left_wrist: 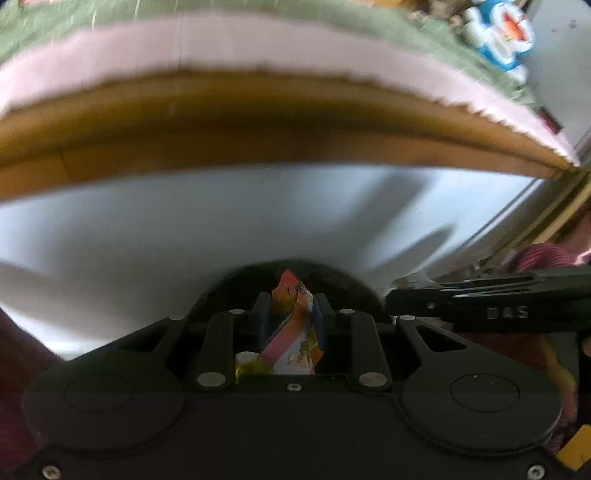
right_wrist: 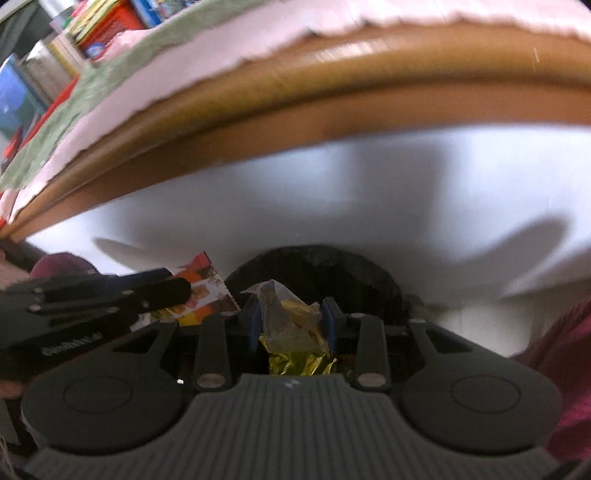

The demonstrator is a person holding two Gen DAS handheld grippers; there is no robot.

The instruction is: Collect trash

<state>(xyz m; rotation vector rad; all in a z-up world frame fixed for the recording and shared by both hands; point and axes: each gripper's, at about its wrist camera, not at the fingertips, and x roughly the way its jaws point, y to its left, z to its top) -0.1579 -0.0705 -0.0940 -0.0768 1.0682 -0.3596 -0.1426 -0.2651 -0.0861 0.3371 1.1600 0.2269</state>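
Note:
My left gripper (left_wrist: 291,314) is shut on a crumpled orange, pink and white snack wrapper (left_wrist: 293,332), pinched between its blue pads. My right gripper (right_wrist: 291,321) is shut on a crinkled clear and gold plastic wrapper (right_wrist: 291,317). Both point down over the dark round opening of a black bin (right_wrist: 321,273), which also shows as the black bin (left_wrist: 332,277) just past the left fingertips. In the right wrist view the left gripper (right_wrist: 181,291) comes in from the left with its colourful wrapper (right_wrist: 203,284). The right gripper's black body (left_wrist: 480,302) crosses the left wrist view's right side.
A white floor (left_wrist: 221,229) lies around the bin. Behind it runs a wooden bed frame (left_wrist: 258,122) with pink and green bedding (left_wrist: 221,44). A blue and white plush toy (left_wrist: 502,33) sits on the bed. Books (right_wrist: 92,33) stand at the far left. Maroon clothing (right_wrist: 554,354) is near.

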